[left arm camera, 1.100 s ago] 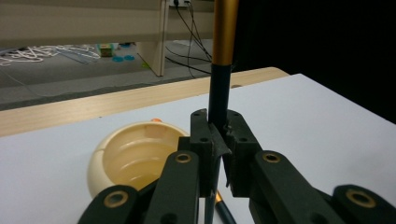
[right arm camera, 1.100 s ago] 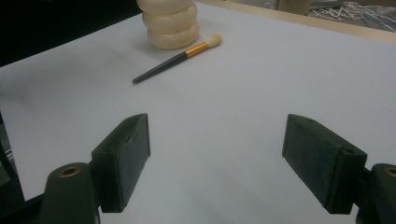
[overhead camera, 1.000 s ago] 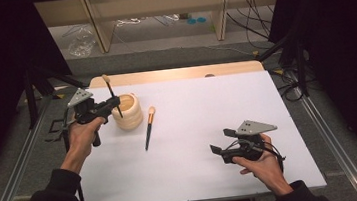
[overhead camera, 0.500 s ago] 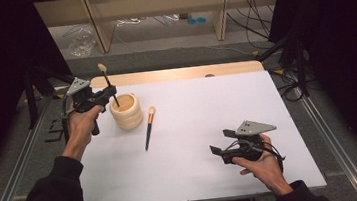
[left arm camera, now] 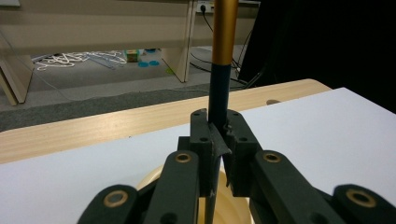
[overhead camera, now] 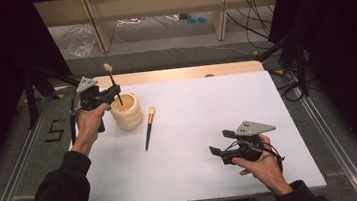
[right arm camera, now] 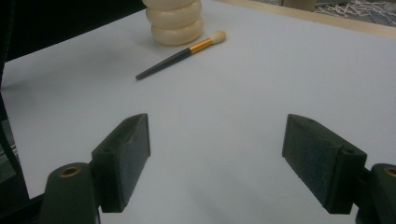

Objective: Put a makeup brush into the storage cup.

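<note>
Brush [overhead camera: 112,81] is sitting pinched upright in the left tool [overhead camera: 114,93], handle tip dipping into the cream ribbed holder [overhead camera: 126,112] at the counter's [overhead camera: 207,107] far left; second brush [overhead camera: 149,129] is lying flat just beside the holder. Right tool [overhead camera: 220,150] is resting near the front right.

Left gripper view: pads are clamping the dark handle [left arm camera: 218,93] below the gold ferrule, holder rim [left arm camera: 154,179] underneath. Risk: off-centre release is likely tipping the brush out or nudging the holder.

Right gripper view: jaws are standing spread, nothing between; holder [right arm camera: 173,21] and loose brush [right arm camera: 180,54] are lying well ahead.
</note>
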Available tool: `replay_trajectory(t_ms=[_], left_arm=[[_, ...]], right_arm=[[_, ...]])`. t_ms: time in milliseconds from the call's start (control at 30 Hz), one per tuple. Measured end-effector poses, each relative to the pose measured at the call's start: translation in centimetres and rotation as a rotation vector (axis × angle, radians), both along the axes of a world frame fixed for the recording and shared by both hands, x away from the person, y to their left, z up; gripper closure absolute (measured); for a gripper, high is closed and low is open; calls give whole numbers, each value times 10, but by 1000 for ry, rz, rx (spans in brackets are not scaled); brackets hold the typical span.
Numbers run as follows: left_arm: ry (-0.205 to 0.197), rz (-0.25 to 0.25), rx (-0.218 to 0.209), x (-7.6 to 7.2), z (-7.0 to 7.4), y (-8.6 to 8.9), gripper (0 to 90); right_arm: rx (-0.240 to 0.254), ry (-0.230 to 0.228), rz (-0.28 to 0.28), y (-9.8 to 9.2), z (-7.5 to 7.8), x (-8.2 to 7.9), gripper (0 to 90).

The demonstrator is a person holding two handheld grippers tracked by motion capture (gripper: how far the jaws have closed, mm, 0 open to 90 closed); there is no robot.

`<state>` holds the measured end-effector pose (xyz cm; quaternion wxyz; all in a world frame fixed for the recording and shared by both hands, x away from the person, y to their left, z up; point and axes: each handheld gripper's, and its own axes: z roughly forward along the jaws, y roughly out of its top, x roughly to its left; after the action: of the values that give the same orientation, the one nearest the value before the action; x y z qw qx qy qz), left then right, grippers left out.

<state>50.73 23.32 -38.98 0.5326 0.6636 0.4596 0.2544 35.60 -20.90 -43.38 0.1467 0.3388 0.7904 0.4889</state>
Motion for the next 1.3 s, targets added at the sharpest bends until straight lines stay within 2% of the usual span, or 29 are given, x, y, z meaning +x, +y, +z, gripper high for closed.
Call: replay_trajectory(t_ms=[400,633,1000,1167,1200,1267,1300], left_arm=[[29,40,-4,11,-16,0,832],[53,41,-8,13,-29,0,828],[71,11,18,13,-32,-4,817],[78,14,11,12,-34,-3,800],[86,14,6,12,-34,-2,795],[104,30,5,11,-34,-1,699],[104,37,2,10,-34,1,656]], right_arm=[[1,4,4,0,0,0,244],[2,2,6,1,-1,0,245],[0,5,13,1,0,0,247],[14,1,17,1,-2,1,247],[4,6,16,1,-1,1,247],[2,7,14,1,-1,0,247],[15,1,16,1,-2,1,247]])
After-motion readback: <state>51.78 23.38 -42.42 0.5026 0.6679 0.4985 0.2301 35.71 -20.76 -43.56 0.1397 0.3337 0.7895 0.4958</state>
